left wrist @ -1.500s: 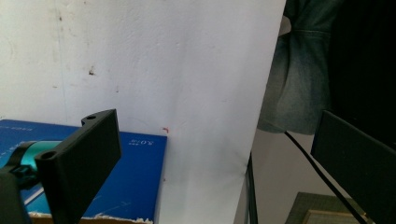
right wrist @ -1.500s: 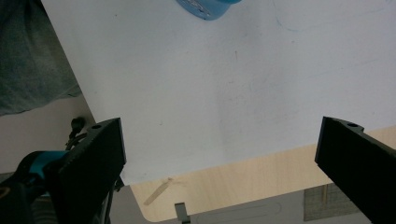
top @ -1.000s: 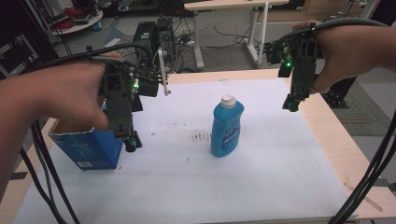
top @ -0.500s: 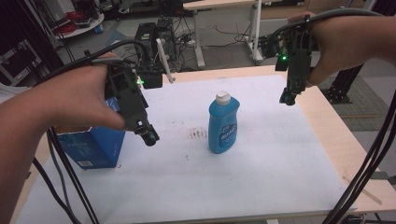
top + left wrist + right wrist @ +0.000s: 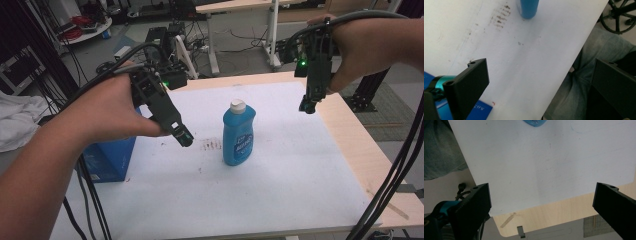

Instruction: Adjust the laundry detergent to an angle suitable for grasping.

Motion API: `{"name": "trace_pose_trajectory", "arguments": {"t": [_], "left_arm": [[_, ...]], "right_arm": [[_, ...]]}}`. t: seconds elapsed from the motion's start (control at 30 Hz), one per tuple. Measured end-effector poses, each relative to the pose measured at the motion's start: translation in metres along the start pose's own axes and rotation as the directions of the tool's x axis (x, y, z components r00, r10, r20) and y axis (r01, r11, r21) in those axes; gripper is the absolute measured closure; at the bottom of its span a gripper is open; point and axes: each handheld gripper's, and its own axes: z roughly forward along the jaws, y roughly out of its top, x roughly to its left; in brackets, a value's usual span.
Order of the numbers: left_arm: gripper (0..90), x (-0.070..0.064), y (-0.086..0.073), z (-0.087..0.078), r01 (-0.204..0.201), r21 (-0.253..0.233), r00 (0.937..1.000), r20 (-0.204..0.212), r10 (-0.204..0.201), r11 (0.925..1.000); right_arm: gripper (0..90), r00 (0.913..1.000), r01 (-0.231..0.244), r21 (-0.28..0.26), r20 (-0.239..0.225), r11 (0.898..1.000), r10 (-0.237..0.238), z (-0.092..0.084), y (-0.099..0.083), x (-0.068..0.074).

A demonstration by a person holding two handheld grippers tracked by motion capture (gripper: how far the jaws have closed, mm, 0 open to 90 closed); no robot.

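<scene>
A blue bottle [image 5: 239,134] with a white cap stands upright in the middle of the white mat [image 5: 300,165]. My left gripper [image 5: 184,138] hovers just left of it, tilted down toward the mat, jaws wide apart and empty. In the left gripper view the bottle's base [image 5: 527,8] sits at the top, ahead of the open gripper [image 5: 541,82]. My right gripper [image 5: 307,106] hangs above the mat's far right part, apart from the bottle. Its own view shows the gripper [image 5: 541,205] open and empty, with the bottle's edge [image 5: 535,122] at the top.
A blue box [image 5: 107,157] lies at the mat's left edge, under my left forearm. Brown stains [image 5: 211,145] mark the mat beside the bottle. The wooden tabletop [image 5: 372,165] shows along the right side. Black cables [image 5: 392,175] trail from both grippers.
My left gripper has moved right and toward the bottle, tilting lower over the mat. My right gripper has shifted slightly left and away. The bottle has stayed put.
</scene>
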Motion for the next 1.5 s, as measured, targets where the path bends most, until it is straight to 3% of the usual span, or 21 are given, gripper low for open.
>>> {"name": "trace_pose_trajectory", "arguments": {"t": [0.3,0.4,0.43,0.67,0.83,1.03,1.2,1.5], "left_arm": [[1.7,0.000,0.008,0.003,0.044,-0.086,0.9991,0.003,-0.043,0.9953],[1.7,0.001,0.010,0.007,0.068,-0.126,0.9977,0.002,-0.068,0.9897],[1.7,0.003,0.012,0.012,0.085,-0.156,0.9963,0.007,-0.085,0.9841],[1.7,0.006,0.019,0.031,0.058,-0.206,0.9983,0.007,-0.058,0.9768],[1.7,0.009,0.028,0.049,0.060,-0.259,0.9982,0.006,-0.060,0.9640],[1.7,0.008,0.039,0.060,0.061,-0.274,0.9981,0.023,-0.057,0.9598],[1.7,0.007,0.052,0.070,0.059,-0.257,0.9981,0.031,-0.053,0.9646],[1.7,0.007,0.072,0.084,0.072,-0.249,0.9974,0.020,-0.069,0.9659]], "right_arm": [[0.8,1.0000,-0.003,0.008,0.001,1.000,0.003,-0.002,-0.001,0.001],[0.8,1.0000,-0.003,0.004,0.002,1.000,0.003,-0.002,-0.001,0.001],[0.8,1.0000,-0.004,0.005,0.002,1.000,0.004,-0.003,-0.002,0.001],[0.8,1.0000,-0.005,0.009,0.007,1.000,0.005,-0.001,-0.003,-0.001],[0.8,0.9999,-0.010,0.006,0.010,1.000,0.010,-0.001,-0.004,-0.002],[0.8,0.9998,-0.018,0.010,0.005,1.000,0.018,0.001,-0.005,-0.004],[0.8,0.9999,-0.017,0.008,0.003,1.000,0.017,0.002,-0.005,-0.006],[0.8,0.9999,-0.015,0.011,0.001,1.000,0.015,0.005,-0.006,-0.009]]}}
